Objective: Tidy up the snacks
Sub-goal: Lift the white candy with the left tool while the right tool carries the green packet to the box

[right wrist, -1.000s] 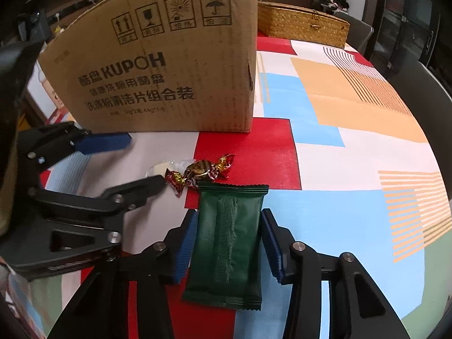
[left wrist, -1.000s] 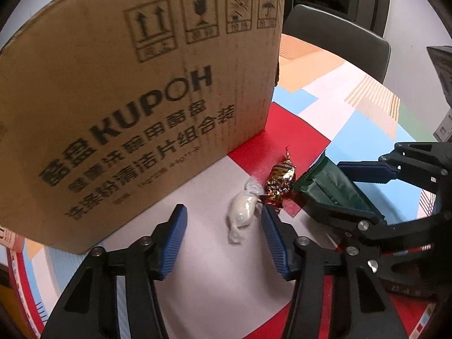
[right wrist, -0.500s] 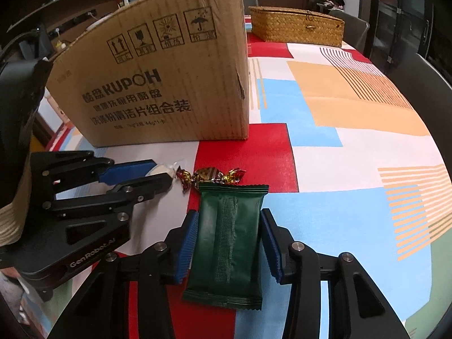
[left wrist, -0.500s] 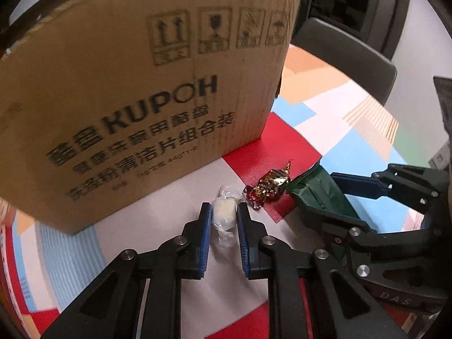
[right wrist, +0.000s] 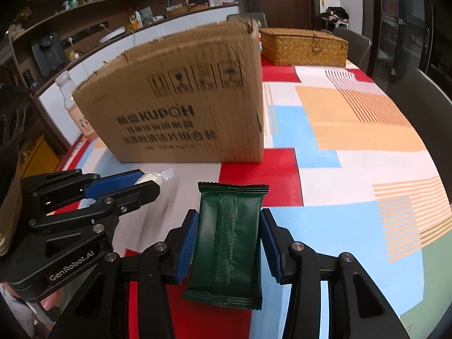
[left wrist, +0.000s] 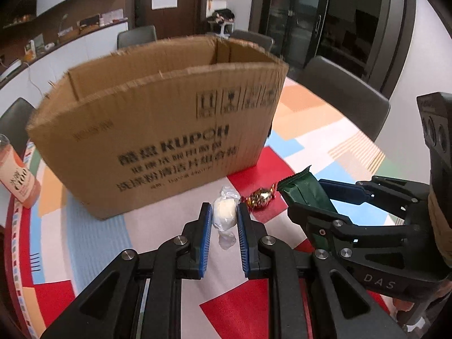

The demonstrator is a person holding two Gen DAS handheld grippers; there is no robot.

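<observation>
Both hands are loaded, so the picking step looks done and the carry to the box is what's in hand. The left gripper [left wrist: 224, 216] is clamped on a white candy [left wrist: 224, 212], a soft oval lump in clear twisted wrap, its crinkled tail hanging below the blue ribbed pads. The right gripper [right wrist: 228, 244] is clenched on a dark green packet [right wrist: 228, 243], a flat foil pouch with serrated ends and a ridged seam down its middle; it appears lifted clear of the table [right wrist: 353, 169].

A third sweet, a gold-and-red foil candy [left wrist: 260, 197], lies on the red patch of the patterned cloth, near the front corner of the cardboard box [left wrist: 158, 130], between the two grippers.

The box is plain corrugated board, open-topped with ragged cut edges, standing toward the table's far side. I'd judge the next move calls for raising both loads above that tall front wall, then letting go inside. A woven basket [right wrist: 303, 46] sits at the table's far edge behind it, and a pink bottle [left wrist: 17, 175] by the left edge.
</observation>
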